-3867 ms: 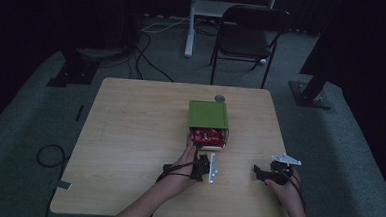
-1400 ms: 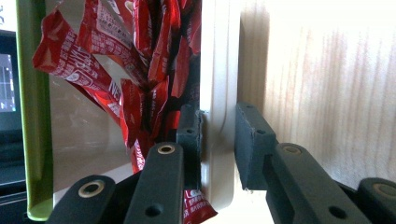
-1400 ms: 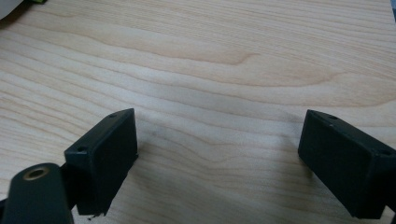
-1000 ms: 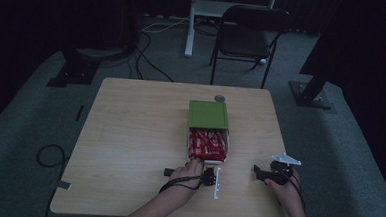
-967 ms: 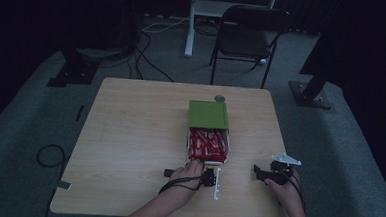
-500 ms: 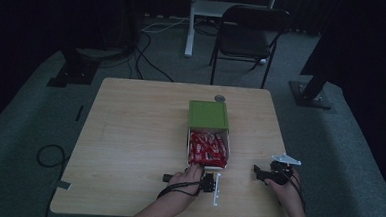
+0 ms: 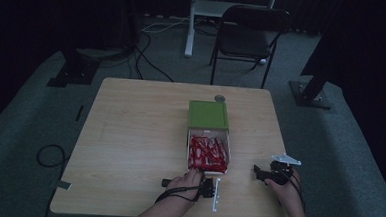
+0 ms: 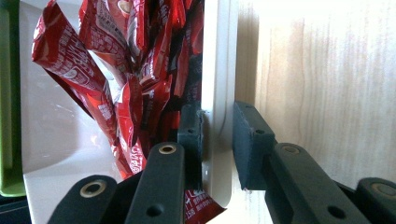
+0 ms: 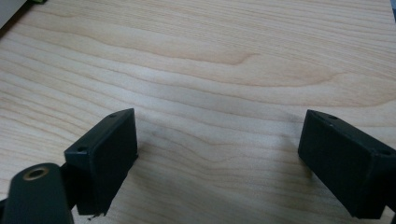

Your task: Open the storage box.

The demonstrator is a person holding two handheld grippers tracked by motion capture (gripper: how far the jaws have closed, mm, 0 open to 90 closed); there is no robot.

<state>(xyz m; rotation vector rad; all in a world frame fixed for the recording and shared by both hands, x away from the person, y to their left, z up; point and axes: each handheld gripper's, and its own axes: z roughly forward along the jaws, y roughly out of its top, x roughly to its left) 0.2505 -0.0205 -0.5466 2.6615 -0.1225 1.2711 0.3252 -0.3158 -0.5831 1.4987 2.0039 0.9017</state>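
**Drawer drawn farther out of its green sleeve**

Since the earliest frame, the white drawer (image 7: 227, 149) has slid well out of the green box sleeve (image 7: 208, 114) toward the person, and the left hand has come back with it to the near edge of the table (image 7: 129, 135); the right hand has kept its place.

From the high view, the box lies near the middle of the table, slightly right of centre, with its long axis running from the far side toward the person. The drawer's open end points at the person, and it is packed with red snack packets (image 7: 207, 152) (crumpled, heaped rather than stacked).

The left tool (image 8: 217, 135) is clamped on the drawer's front wall: in the left gripper view one pad sits inside among the packets and the other outside against the white wall, both pressing on it. In the high view this tool (image 7: 208, 185) lies just at the drawer's near end.

The right tool (image 9: 218, 158) rests apart on the table, to the right of the drawer, its jaws spread wide with bare wood grain between them. In the high view it (image 7: 258, 173) points left, toward the box.
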